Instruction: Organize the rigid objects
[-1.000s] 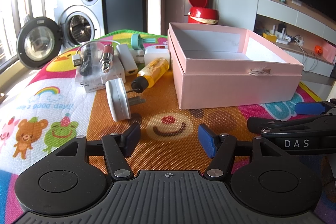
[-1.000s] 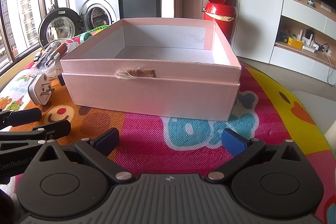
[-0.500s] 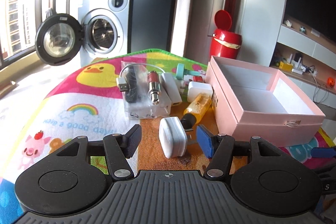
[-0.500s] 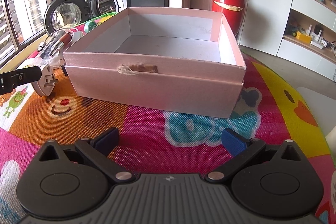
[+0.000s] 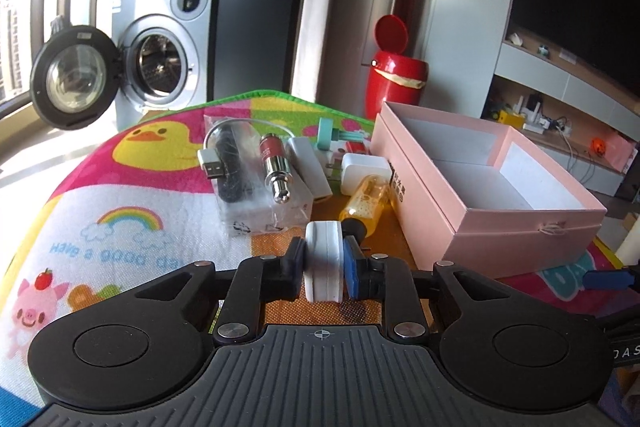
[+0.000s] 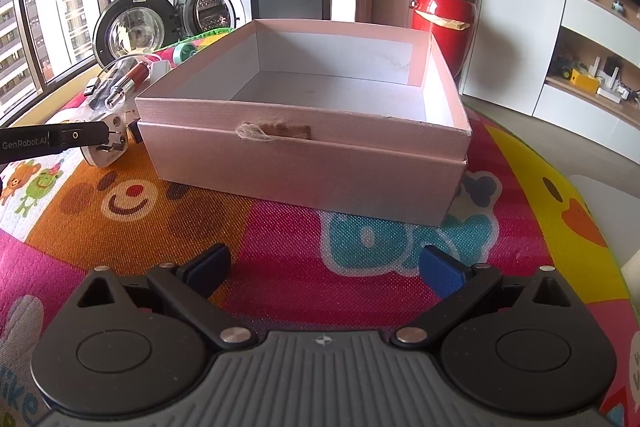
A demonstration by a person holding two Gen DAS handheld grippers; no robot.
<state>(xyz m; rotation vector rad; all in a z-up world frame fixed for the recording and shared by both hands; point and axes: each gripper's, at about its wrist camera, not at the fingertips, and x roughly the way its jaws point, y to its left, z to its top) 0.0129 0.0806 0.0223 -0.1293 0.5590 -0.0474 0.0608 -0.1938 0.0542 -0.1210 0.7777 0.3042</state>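
Note:
My left gripper [image 5: 324,269] is shut on a white plug adapter [image 5: 323,259] that stands on edge on the play mat; both also show in the right wrist view, the adapter [image 6: 105,147] at the far left. An open, empty pink box [image 5: 480,187] stands to its right, and fills the middle of the right wrist view [image 6: 304,147]. Behind the adapter lie a yellow bottle [image 5: 366,201], a white charger [image 5: 366,167], a red and silver cylinder [image 5: 274,163] on a clear packet with a USB cable [image 5: 212,165], and a teal piece [image 5: 326,133]. My right gripper [image 6: 326,267] is open and empty in front of the box.
A colourful play mat [image 5: 120,219] covers the surface. A washing machine with its door open [image 5: 160,67] and a red bin [image 5: 394,75] stand behind it. White shelving [image 6: 592,83] is at the right.
My left gripper has moved forward around the white adapter and closed on it. My right gripper has stayed open and drawn slightly closer to the box.

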